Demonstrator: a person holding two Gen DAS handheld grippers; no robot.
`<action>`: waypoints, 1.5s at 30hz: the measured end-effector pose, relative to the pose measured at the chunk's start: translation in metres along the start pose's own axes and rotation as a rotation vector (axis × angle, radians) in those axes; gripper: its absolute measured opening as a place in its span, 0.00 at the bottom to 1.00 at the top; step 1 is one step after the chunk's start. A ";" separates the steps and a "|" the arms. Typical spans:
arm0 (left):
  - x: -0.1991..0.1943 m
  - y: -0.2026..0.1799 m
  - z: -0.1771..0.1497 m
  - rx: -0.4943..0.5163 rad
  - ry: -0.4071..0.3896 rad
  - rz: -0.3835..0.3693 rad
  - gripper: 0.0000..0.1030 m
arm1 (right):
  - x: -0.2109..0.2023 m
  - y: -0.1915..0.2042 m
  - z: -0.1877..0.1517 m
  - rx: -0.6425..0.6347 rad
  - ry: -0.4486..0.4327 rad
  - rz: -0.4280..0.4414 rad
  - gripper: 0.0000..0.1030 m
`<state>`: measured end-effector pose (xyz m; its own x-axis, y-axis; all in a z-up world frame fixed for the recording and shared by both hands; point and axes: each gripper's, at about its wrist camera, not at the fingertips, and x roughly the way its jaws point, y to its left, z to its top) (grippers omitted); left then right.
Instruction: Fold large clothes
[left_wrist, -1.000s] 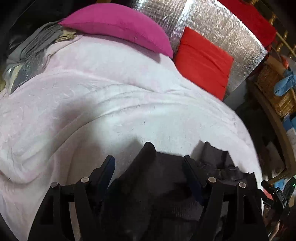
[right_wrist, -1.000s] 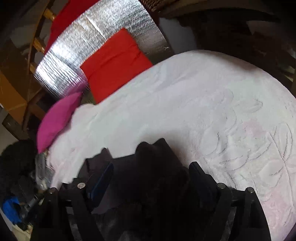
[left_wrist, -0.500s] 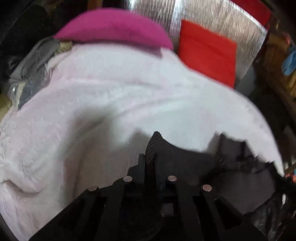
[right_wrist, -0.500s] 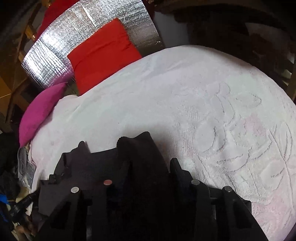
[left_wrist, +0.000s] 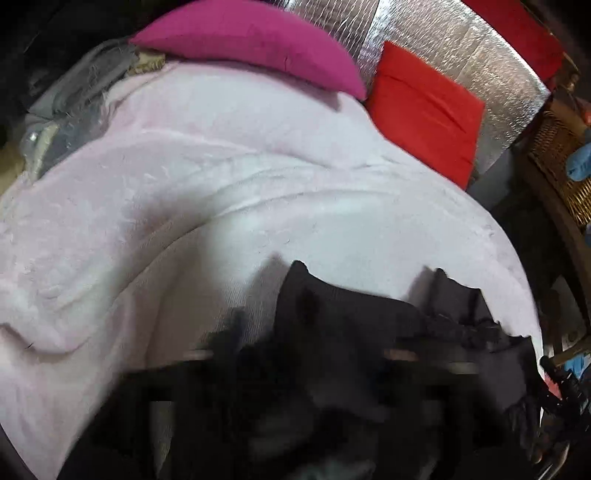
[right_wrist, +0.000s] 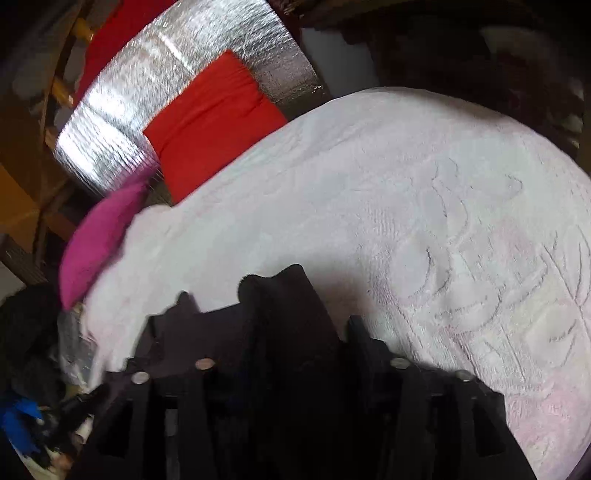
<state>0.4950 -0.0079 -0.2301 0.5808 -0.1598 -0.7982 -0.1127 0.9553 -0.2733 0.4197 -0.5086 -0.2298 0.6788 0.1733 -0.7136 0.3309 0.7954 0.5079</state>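
Compared with the frame one second before, both tools had closed in from a wide spread around a raised fold of the dark garment (left_wrist: 332, 321), and the left wrist view had since blurred with motion. The garment lay bunched along the near edge of the pale pink bed cover (left_wrist: 221, 184), well apart from the pink pillow (left_wrist: 251, 48) and the red cushion (left_wrist: 424, 110) at the head of the bed. The right tool (right_wrist: 288, 332) was clenched on a thick upright ridge of the garment (right_wrist: 280, 314), with cloth filling the gap between its jaws. The left tool (left_wrist: 299, 354) was too smeared to tell whether it was gripping or letting go.

The garment appeared soft, limp and fairly heavy for cloth, with a knitted or fleecy surface unlikely to slip. It would probably sag and drag between two holds rather than keep any shape. A sound hold would likely be at two well-separated points along one edge or hem, taking a single layer instead of a bunched ridge, and clear of the plush cover (right_wrist: 406, 203) beneath.
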 end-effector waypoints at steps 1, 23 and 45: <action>-0.011 -0.001 -0.005 0.010 -0.027 0.007 0.77 | -0.007 -0.001 0.000 0.002 -0.006 0.015 0.66; -0.064 -0.028 -0.140 0.364 -0.084 0.126 0.90 | -0.074 -0.004 -0.100 -0.144 0.208 0.012 0.55; -0.100 0.017 -0.172 0.199 -0.053 0.159 0.91 | -0.058 0.095 -0.196 -0.431 0.309 0.107 0.47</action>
<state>0.2962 -0.0184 -0.2479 0.6107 0.0050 -0.7918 -0.0488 0.9983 -0.0313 0.2835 -0.3289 -0.2345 0.4483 0.3776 -0.8102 -0.0725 0.9188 0.3881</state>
